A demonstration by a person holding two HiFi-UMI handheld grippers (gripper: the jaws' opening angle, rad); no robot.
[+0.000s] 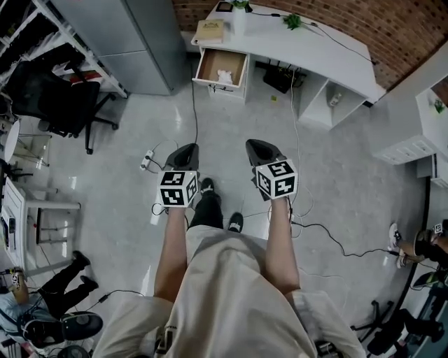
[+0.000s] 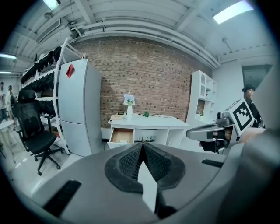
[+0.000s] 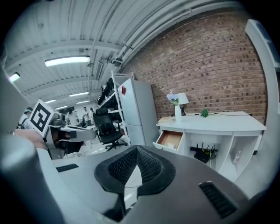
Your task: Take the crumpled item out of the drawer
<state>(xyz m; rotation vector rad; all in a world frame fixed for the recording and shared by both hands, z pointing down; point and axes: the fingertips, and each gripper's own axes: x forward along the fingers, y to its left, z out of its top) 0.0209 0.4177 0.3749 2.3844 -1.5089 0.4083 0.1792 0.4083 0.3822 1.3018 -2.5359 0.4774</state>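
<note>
While the person stands on a glossy grey floor (image 1: pixel 119 203), both tools are out in front, side by side and well short of the furniture. Left hand-held gripper (image 1: pixel 186 147): jaws pressed together at the tips, nothing between them. Right hand-held gripper (image 1: pixel 255 145): same story, pads closed on each other, empty. Each carries a cube of black-and-white square markers, turned up toward the head camera.

Up ahead, a long white counter (image 1: pixel 315 45) runs along a red brick wall (image 1: pixel 399 28). Its drawer (image 1: pixel 236 61) at the left end is pulled out, wood-coloured inside, and the crumpled item (image 1: pixel 225 75) — a small white wad — lies in it. On the counter top there's a tan book (image 1: pixel 209 31) right above the drawer, a white vase (image 1: pixel 239 17) beside it and a little green plant (image 1: pixel 292 21) further right. A black router (image 1: pixel 280 78) with upright antennas sits in the open bay next to the drawer.

Left of the counter stands a tall grey fridge (image 2: pixel 78 109) with a red tag (image 2: pixel 70 70) on its upper door — print too small to read. Further left, a black office chair (image 1: pixel 59 98) sits before a shelving rack (image 1: pixel 77 40). Black cables (image 1: pixel 194 105) snake across the floor, and a white power strip (image 1: pixel 147 159) lies just left of the left tool.
</note>
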